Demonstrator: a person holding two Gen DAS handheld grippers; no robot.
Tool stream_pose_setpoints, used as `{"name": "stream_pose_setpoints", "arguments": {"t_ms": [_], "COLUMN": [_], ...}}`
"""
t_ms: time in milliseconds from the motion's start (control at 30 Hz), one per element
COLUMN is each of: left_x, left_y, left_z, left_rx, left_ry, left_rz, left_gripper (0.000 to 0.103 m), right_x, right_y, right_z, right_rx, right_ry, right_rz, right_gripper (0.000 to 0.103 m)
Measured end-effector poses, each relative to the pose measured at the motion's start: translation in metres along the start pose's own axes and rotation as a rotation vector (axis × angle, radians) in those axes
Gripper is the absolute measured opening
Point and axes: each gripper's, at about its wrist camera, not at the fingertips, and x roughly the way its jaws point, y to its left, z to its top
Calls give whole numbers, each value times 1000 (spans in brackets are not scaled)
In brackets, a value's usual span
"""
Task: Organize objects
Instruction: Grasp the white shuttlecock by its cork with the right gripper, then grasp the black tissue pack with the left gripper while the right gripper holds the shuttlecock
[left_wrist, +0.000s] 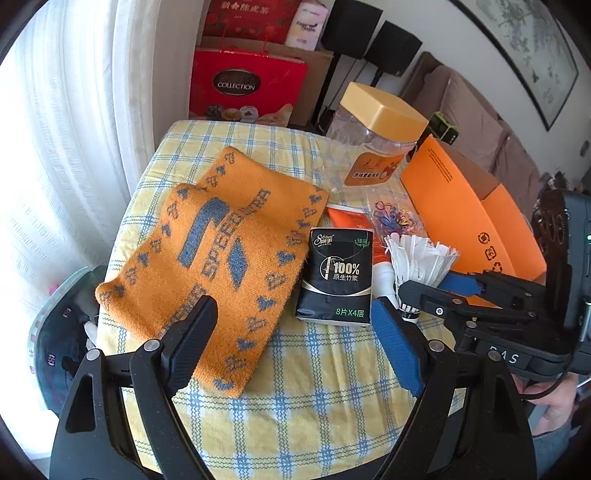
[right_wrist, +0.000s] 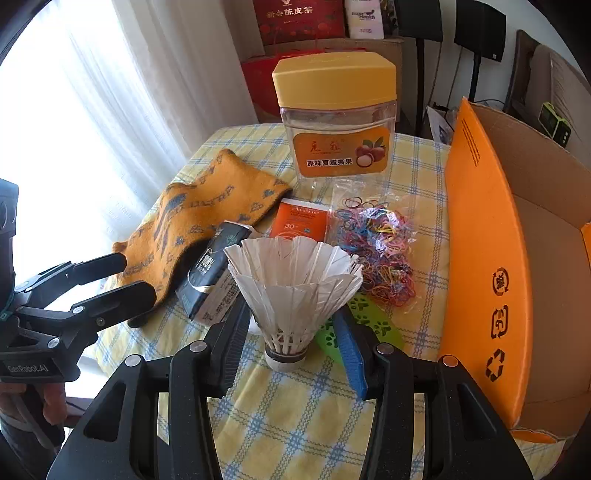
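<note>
Plainly, shuttlecock (right_wrist: 291, 295): white feathers fanned into a cone, rounded cork base, held upright off the checked cloth.
Right gripper (right_wrist: 291, 354): narrowed about the cork base; the pads seem to press it, though the contact itself is hard to see.
Left gripper (left_wrist: 291, 332): spread wide, nothing between its fingers, hovering over the knitted orange scarf (left_wrist: 218, 251) and the glossy black tissue pack (left_wrist: 338, 273).
Surface (left_wrist: 317, 391): soft yellow-and-blue cloth, bare in the near part.
Box (right_wrist: 517, 258): open cardboard with smooth orange flaps, at the surface's right edge, just beside the shuttlecock.
Jar (right_wrist: 336, 122): clear squarish plastic, yellow lid, upright at the back.
Rubber bands (right_wrist: 376, 251): coloured loops in a crinkly clear bag.
Right wrist only: a green perforated piece (right_wrist: 373, 325) beneath the fingers.
</note>
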Motion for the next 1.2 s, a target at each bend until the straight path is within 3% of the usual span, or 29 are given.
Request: {"name": "stream_pose_setpoints", "arguments": {"t_ms": [300, 700, 933, 1200], "left_x": [19, 43, 26, 54], "left_y": [-9, -23, -16, -25], "left_z": [1, 11, 15, 18], "left_rx": [21, 47, 28, 40], "left_ry": [37, 82, 32, 110], "left_rz": [-14, -21, -35, -32], "left_gripper": [84, 83, 83, 83], "right_x": [-7, -74, -100, -102], "right_y": [1, -19, -25, -25], "right_z": [-1, 2, 2, -4], "right_rx": [-15, 80, 86, 95], "right_ry": [-26, -132, -154, -150], "right_rz": [-8, 74, 84, 97], "right_gripper": [44, 44, 44, 44]}}
